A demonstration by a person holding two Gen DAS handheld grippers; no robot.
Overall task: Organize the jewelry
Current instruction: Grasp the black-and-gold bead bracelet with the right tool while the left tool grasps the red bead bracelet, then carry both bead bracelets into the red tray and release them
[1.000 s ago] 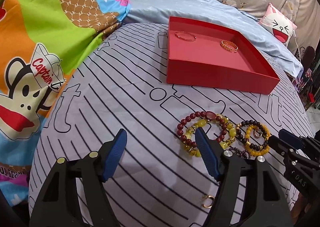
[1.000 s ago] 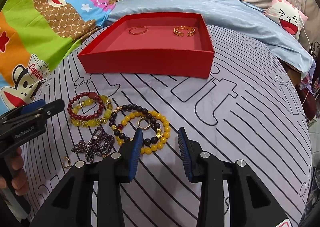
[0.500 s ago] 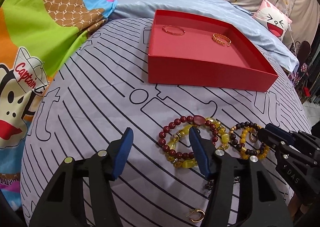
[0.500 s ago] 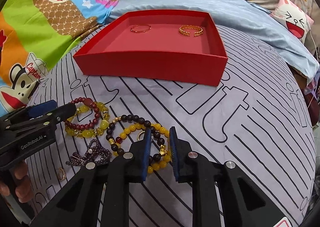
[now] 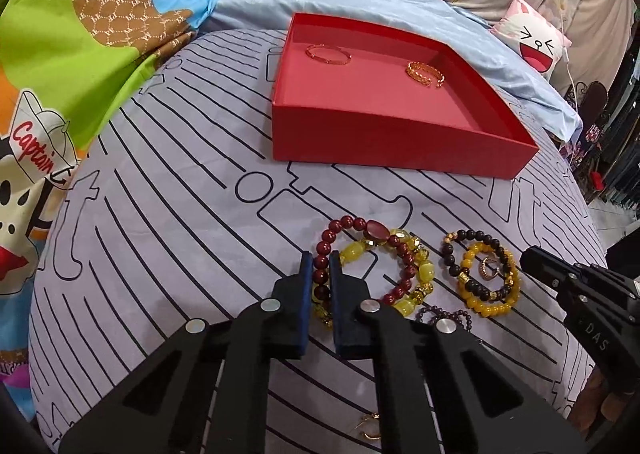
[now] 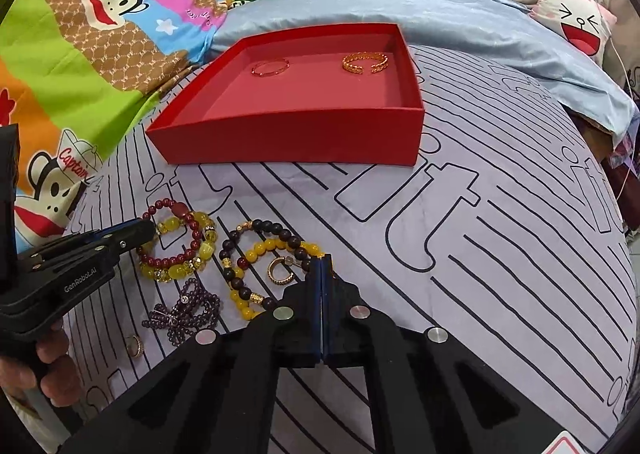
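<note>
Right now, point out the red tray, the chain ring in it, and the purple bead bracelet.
red tray [image 6: 288, 141], right wrist view, on its near outer wall.
chain ring [image 6: 365, 62], right wrist view, on the band's front.
purple bead bracelet [image 6: 188, 312], right wrist view, on the bunched beads.

Open red cardboard tray [image 5: 400, 141] on striped bedsheet, holding thin rose-gold bangle [image 5: 329, 53] far left and gold chain-link cuff [image 5: 425, 73] far right, apart. Near side: dark-red bead bracelet [image 5: 360, 254] overlapping yellow bead bracelet [image 5: 424, 274]. Just right, black bead bracelet [image 5: 476, 250] overlapping amber bead bracelet [image 5: 488, 302], small gold hoop earring [image 5: 489, 266] inside. Purple bead strand [image 6: 188, 314] bunched nearest; second gold earring [image 6: 135, 346] beside it.
</note>
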